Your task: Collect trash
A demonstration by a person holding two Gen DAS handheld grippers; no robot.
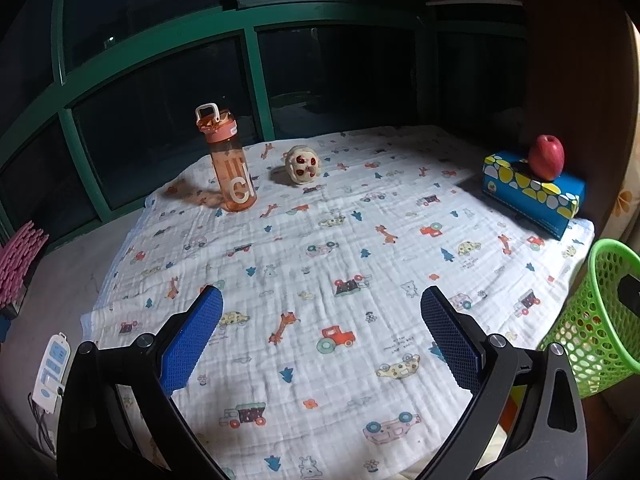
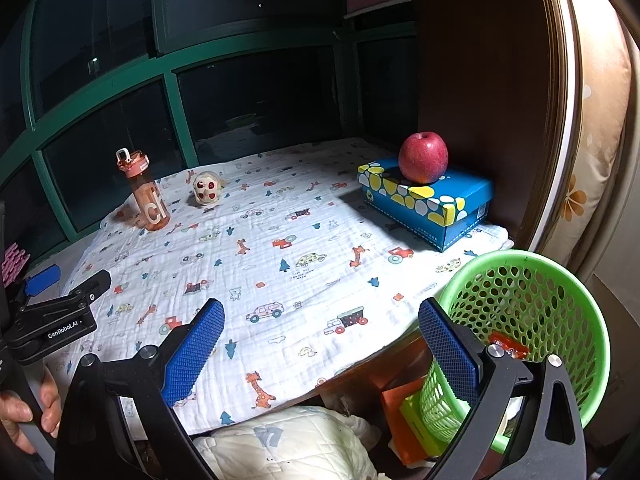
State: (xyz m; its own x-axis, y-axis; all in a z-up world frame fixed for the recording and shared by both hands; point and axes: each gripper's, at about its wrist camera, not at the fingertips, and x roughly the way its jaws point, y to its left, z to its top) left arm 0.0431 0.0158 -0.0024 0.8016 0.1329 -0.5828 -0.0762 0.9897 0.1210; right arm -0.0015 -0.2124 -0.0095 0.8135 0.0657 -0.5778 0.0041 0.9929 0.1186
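A green mesh basket stands off the table's right front edge; a small red-orange scrap lies inside it. The basket also shows in the left wrist view. My right gripper is open and empty, over the table's front edge just left of the basket. My left gripper is open and empty, over the patterned cloth; it also shows at the left of the right wrist view. A cream lump with red spots lies far back on the cloth.
An orange water bottle stands at the back left. A red apple sits on a blue patterned box at the back right. A window frame runs behind. A power strip lies left. Bags and boxes lie below the table's front.
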